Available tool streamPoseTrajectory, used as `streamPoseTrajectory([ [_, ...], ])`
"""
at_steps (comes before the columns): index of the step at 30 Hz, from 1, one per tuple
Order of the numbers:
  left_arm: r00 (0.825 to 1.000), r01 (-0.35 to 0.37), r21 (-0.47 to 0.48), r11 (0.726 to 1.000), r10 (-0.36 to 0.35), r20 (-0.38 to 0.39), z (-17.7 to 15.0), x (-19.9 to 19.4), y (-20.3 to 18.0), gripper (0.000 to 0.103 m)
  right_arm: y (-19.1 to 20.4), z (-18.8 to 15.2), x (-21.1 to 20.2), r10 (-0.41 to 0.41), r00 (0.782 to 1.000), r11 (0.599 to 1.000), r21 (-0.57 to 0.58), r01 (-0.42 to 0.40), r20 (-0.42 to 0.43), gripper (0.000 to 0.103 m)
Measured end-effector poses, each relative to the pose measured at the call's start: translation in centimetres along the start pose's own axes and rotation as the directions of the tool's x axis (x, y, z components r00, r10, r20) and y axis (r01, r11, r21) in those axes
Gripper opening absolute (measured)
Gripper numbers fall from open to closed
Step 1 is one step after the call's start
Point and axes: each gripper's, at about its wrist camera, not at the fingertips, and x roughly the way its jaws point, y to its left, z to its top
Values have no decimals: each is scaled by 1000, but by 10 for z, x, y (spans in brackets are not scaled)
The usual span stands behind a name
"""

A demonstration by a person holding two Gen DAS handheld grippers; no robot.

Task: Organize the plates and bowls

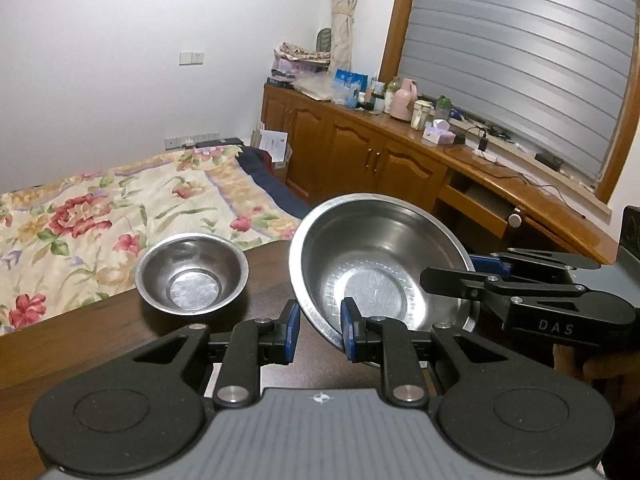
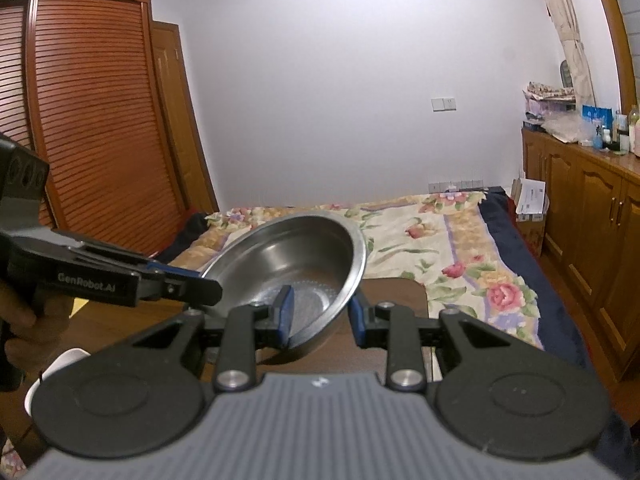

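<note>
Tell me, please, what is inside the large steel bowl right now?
The large steel bowl holds no food or dishes: its bare base shows. One finger of the left gripper and one of the right gripper reach inside over the rim. Beneath the tilted bowl is hidden.
</note>
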Motion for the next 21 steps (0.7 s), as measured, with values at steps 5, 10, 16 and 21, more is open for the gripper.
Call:
streamPoseTrajectory([
  [5,1000,-11,5,1000,11,15,-8,-16,-4,24,8,-1,-8,7,1000,1000,-9,-7,7,31],
  [10,1000,-22,0,1000,22,19,-20,-32,-2,24,20,-4,-13,20,1000,999,-28,-20,3,31],
  [16,999,-38,-10,999,38,28,-31,-51,-1,24,35,-9,-19,37,999,999,-33,-37,-5,31],
  [21,998,-47,-20,999,48,27,-45,-65,1,24,44,-20,-19,56,998,998,-5,-56,-23,31],
])
